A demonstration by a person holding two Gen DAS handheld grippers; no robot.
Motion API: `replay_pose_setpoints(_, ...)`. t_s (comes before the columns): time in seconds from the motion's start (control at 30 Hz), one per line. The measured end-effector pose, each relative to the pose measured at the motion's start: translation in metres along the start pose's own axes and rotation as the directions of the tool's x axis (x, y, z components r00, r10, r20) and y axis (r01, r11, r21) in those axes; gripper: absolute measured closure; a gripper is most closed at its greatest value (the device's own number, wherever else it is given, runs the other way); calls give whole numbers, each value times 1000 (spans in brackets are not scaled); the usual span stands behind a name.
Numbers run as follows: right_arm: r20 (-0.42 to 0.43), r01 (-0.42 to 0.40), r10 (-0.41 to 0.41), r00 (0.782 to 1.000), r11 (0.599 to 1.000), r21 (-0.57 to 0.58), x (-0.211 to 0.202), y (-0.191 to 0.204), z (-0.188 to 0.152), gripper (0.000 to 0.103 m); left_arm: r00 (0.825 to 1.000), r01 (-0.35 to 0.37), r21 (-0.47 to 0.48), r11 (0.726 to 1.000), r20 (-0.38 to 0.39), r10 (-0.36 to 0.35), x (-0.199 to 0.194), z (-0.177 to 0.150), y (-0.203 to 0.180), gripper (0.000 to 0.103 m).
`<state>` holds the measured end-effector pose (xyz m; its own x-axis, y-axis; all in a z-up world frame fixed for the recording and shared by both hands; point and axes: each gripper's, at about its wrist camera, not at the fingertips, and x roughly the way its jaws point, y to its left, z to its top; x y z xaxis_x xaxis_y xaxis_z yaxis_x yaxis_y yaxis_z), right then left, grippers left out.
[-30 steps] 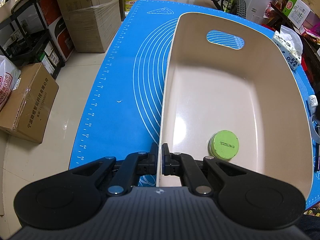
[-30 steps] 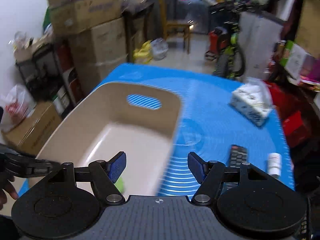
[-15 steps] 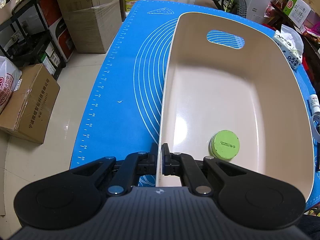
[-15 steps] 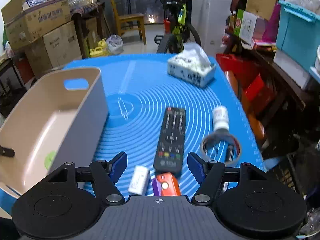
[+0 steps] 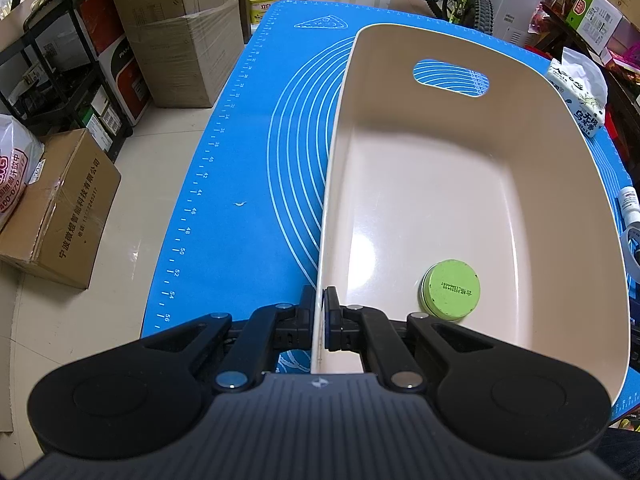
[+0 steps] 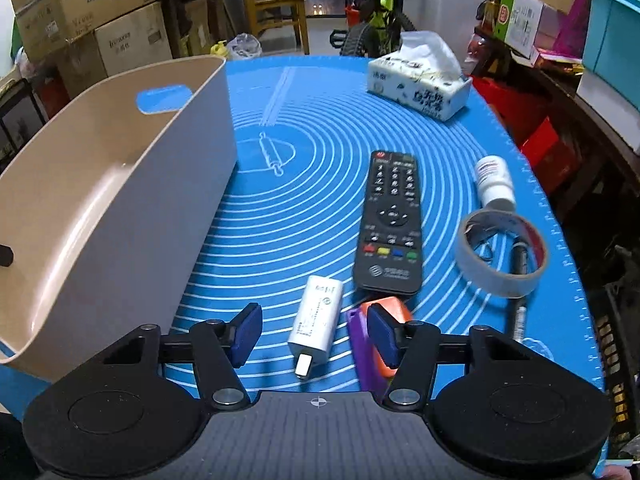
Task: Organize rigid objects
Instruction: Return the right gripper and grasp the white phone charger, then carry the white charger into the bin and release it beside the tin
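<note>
On the blue surface, right tongs narrow around a white charger, not yet gripping; left tongs clamp the beige bin's wall. Next: squeeze, then lift.

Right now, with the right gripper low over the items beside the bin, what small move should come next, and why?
Probably finish closing the right gripper on the white charger: its jaws are closing, the charger lies between them, and the pads do not touch it yet. The left gripper is clamped on the beige bin wall, steadying it; only a green tin is inside.
</note>
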<state>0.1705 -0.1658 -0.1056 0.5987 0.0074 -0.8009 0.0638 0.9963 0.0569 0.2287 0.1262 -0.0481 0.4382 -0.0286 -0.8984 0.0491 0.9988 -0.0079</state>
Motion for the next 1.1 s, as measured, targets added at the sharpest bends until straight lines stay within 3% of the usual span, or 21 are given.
replay_pose_setpoints(0.13, -10, 19, -20, 1000, 1000, -21, 12, 8, 1, 44, 1000, 0, 0, 1000, 0, 0, 0, 0, 0, 97)
replay_pose_setpoints(0.27, -16, 45, -45, 999, 999, -22, 18, 9, 3, 66, 1000, 0, 0, 1000, 0, 0, 0, 0, 0, 97)
replay_pose_setpoints(0.33, -11, 46, -47, 999, 999, -19, 18, 8, 3, 71, 1000, 1, 1, 1000, 0, -1, 0, 0, 0, 97)
replay_pose_setpoints(0.47, 1, 83, -83, 997, 996, -36, 15, 10, 1, 71, 1000, 0, 1, 1000, 1, 0, 0, 0, 0, 97)
replay_pose_setpoints(0.63, 58, 65, -65, 996, 998, -8, -4, 8, 9, 71, 1000, -1, 2, 1000, 1, 1, 0, 0, 0, 97)
replay_pose_setpoints(0.93, 230, 34, -29, 973, 999, -20, -62, 24, 55, 71, 1000, -1, 2, 1000, 1, 1, 0, 0, 0, 97)
replay_pose_setpoints(1.1, 281, 6, 9, 960, 999, -53, -77, 46, 80, 71, 1000, -1, 2, 1000, 1, 1, 0, 0, -1, 97)
